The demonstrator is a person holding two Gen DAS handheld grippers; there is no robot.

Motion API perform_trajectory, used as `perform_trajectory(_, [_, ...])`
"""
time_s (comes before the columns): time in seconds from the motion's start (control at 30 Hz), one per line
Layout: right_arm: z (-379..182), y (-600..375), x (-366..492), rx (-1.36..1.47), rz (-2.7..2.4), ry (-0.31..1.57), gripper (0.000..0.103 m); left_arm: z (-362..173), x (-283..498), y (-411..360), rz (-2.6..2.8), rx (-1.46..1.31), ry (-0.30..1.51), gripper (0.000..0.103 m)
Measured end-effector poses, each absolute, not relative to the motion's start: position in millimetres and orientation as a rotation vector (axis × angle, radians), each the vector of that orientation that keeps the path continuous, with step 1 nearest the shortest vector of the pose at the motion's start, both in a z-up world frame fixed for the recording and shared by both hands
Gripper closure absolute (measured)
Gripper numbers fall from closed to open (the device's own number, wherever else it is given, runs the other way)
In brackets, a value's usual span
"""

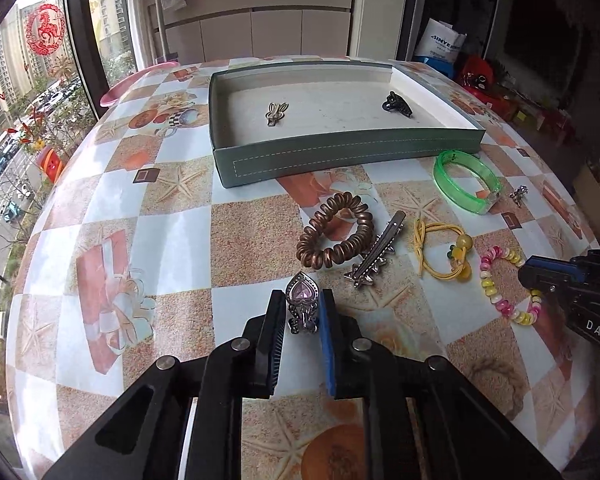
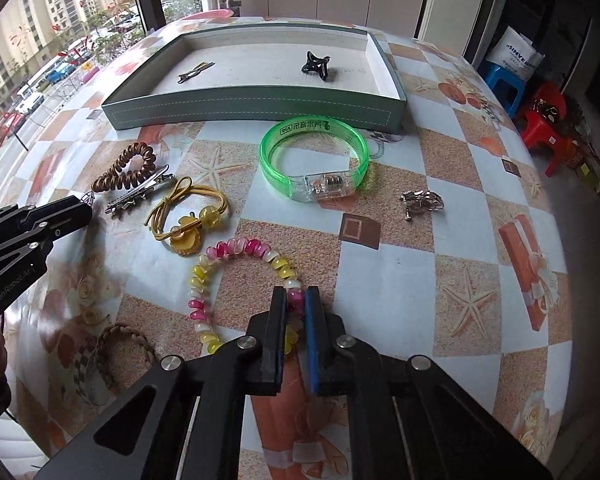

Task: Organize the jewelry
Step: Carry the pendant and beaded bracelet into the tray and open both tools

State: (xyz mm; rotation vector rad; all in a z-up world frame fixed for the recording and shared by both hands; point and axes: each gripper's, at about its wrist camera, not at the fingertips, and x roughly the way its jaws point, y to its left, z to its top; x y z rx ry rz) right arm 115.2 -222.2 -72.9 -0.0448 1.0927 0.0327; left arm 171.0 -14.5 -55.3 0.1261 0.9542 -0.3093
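Clamped in the left tool, a heart clip points toward the tray at the tabletop's far edge, while the right tool pinches the bead bracelet.

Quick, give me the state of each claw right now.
Left claw: closed on the purple heart hair clip, which lies on the table.
Right claw: closed on the pink and yellow spiral hair tie.

I worked at a round worktop covered in checked starfish-print oilcloth, beside a tall daylit window bearing a red paper-cut horse. Beige cabinets stood behind; red and blue plastic stools sat right.
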Motion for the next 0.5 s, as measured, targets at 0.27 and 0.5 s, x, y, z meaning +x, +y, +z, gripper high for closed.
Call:
perform_trajectory(0.27, [-56.5,-239.2,98.3,0.015,0.050,1.052,0.093,-32.7,153.4,-6.2,-0.336,0.114,0.904,0.073])
perform_trajectory(0.5, [-27.2,-252.2,93.4,0.074,0.067,1.000,0.093,0.9,148.3,-6.6,-0.359,0.074,0.843,0.073])
